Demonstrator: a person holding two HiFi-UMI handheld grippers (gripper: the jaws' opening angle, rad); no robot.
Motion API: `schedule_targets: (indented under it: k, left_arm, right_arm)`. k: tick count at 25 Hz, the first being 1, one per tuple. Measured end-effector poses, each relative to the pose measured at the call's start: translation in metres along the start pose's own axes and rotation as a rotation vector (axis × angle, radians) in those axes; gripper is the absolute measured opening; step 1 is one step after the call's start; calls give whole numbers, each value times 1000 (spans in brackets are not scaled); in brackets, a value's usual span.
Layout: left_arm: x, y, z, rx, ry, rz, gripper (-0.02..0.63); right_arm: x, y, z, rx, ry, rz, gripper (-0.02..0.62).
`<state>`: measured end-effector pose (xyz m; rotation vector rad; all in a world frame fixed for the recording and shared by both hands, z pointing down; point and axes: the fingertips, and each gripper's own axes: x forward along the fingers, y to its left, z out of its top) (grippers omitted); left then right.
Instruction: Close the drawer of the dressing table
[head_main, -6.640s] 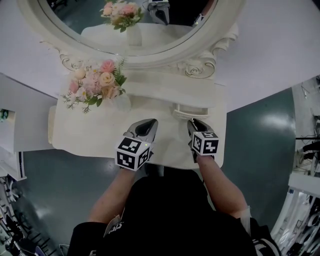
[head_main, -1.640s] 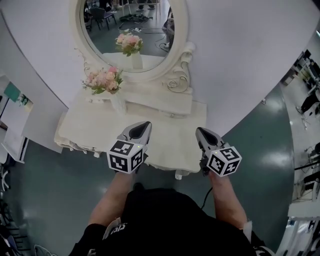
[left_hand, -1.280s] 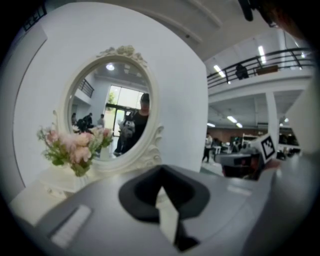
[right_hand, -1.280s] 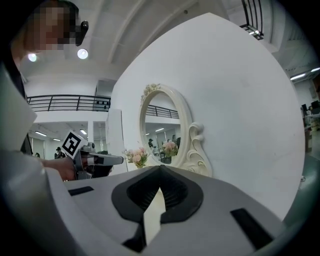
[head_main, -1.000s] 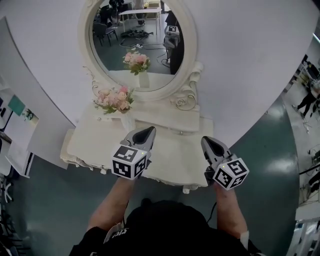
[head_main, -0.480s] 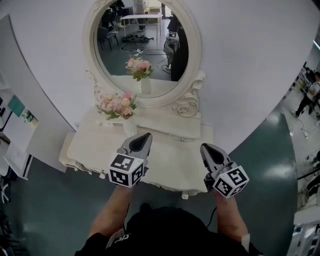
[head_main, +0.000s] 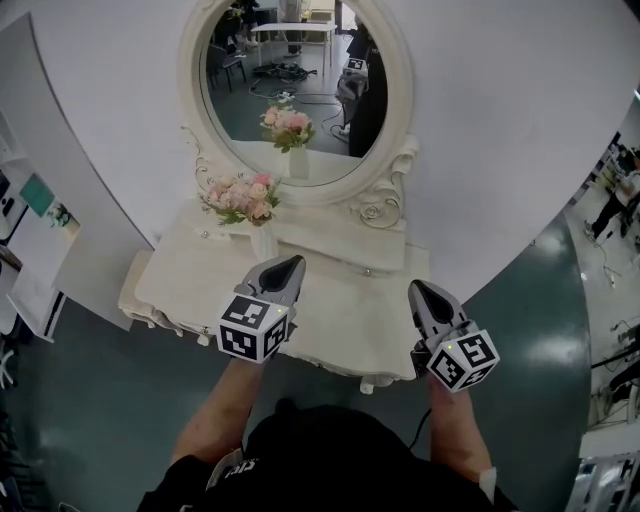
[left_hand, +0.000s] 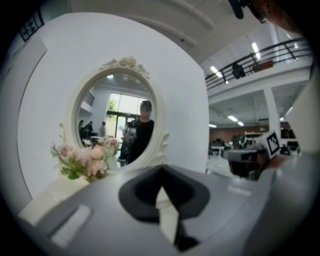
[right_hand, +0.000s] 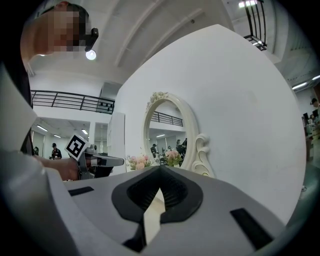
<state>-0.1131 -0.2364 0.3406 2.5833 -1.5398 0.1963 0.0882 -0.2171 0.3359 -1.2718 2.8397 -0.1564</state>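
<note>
The white dressing table (head_main: 345, 325) stands against a white wall, below its oval mirror (head_main: 300, 90). Its low drawer row (head_main: 330, 243) under the mirror looks flush, with small knobs on the front. My left gripper (head_main: 291, 261) hovers over the tabletop's middle, shut and empty. My right gripper (head_main: 416, 288) hangs near the table's right front corner, also shut and empty. Neither touches the table. In the left gripper view the left gripper (left_hand: 161, 174) points level at the mirror (left_hand: 120, 120). In the right gripper view the right gripper (right_hand: 160, 172) does the same toward the mirror (right_hand: 167, 135).
A vase of pink flowers (head_main: 242, 198) stands at the table's back left. A white side panel (head_main: 40, 230) flanks the table on the left. Dark green floor (head_main: 80, 400) surrounds it. A person (head_main: 612, 195) stands far off at the right.
Seconds ago I stood close over the table with a drawer out at the right. Now I stand further back and the drawer front is flush. Over the last second the grippers barely moved.
</note>
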Motion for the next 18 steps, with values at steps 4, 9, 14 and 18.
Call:
schedule_targets:
  k: [4,9,14,18]
  left_arm:
    - [1,-3,-1,1,1,-4,9]
    - [0,-5,-3,1,9,-8,9]
    - [-1,-6,-4,-6,9,-11,9]
    - [-2,-7,-5,-7,10,-12,9]
  right_arm:
    - [2,2,-2,8,1,10,-8]
    - [1,4,-4,22,0,14,-8]
    - [0,6,-5,29,2,21,-8]
    - [1,9,-5,35,4,28,-8]
